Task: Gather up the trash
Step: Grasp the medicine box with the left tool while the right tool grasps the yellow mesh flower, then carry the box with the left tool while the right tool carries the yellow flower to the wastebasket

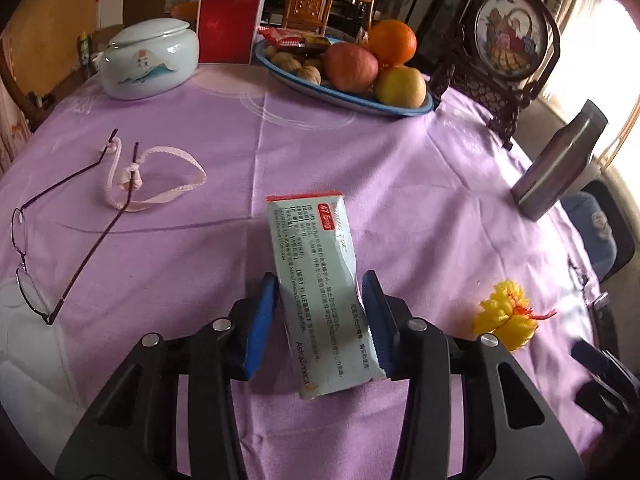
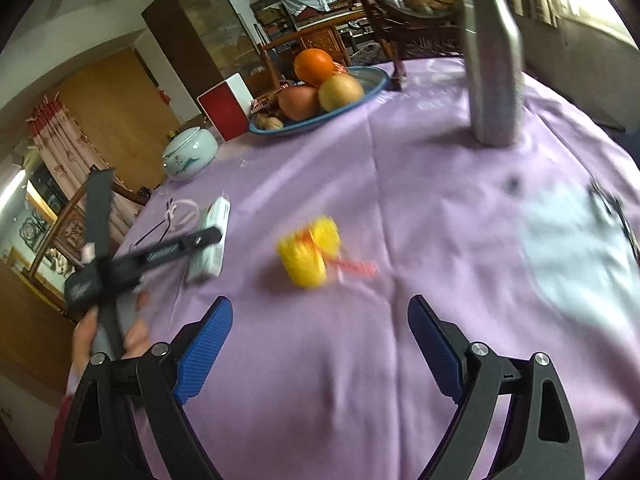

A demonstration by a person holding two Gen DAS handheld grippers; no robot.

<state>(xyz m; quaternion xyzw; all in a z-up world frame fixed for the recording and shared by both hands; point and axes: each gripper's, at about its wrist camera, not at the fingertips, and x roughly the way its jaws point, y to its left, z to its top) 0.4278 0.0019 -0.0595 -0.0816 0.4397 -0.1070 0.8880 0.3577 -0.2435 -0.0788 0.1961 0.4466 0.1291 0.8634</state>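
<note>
- Across the whole scene spreads the bench (image 1: 320,152), round and draped in a lilac cloth; everything to be sorted lies on this cloth, so both tools come at it from above, tilted downward.
- Along the far edge stand the things that look meant to stay: a fruit plate (image 1: 400,109) with an orange, apples and walnuts, a pale lidded jar (image 1: 150,60), a red-faced box (image 1: 230,24) and a carved frame with a round picture (image 1: 508,40). A steel flask (image 1: 560,160) stands upright near the right rim.
- Nearer the left edge lie spectacles (image 1: 60,240) with a pink cord (image 1: 160,176) tied to one arm, folded open and probably left alone as no rubbish.
- Centre front, the medicine box (image 1: 320,280), the likely trash, sits between the blue pads of the left hand-held gripper (image 1: 320,320). The pads flank its long sides and seem to meet them, the right one plainly; the box's side walls look slightly dented, so I judge it pinched.
- To its right, apart from it, lies the yellow tassel (image 2: 310,256) with red thread, another candidate for collecting.
- Short of that tassel hovers the right hand-held gripper (image 2: 320,352), spread wide and empty, lined up so the tassel lies ahead of its gap.
</note>
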